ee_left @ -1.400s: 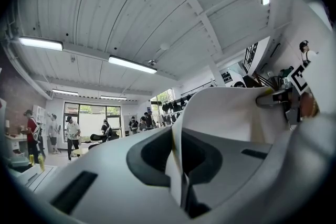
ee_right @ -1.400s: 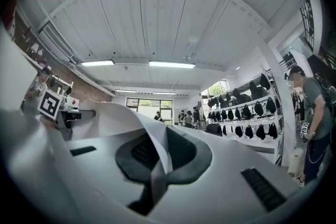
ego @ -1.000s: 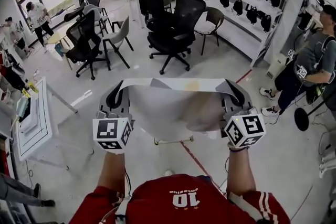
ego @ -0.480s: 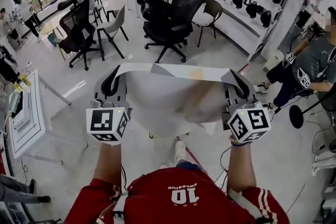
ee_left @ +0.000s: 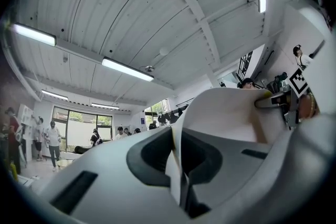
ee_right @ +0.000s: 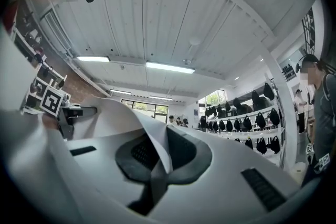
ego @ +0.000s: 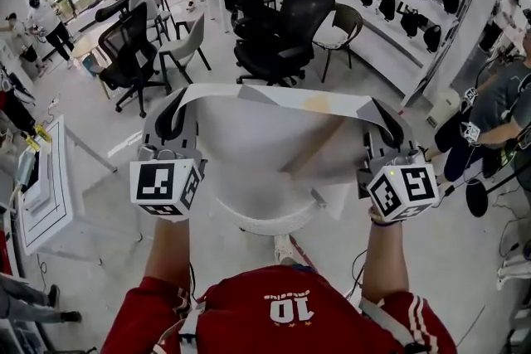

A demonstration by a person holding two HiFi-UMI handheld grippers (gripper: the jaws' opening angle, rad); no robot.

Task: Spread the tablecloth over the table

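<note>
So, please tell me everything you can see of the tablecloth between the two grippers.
The tablecloth is a thin, plain white sheet with a faint yellowish patch near its top edge. It is held in the air, not yet spread: its top edge runs between the left gripper and the right gripper, whose jaws are each shut on it. The rest hangs loosely in front of the person, with a slanted crease and a folded lower right corner. Only the jaws visibly touch it.
</note>
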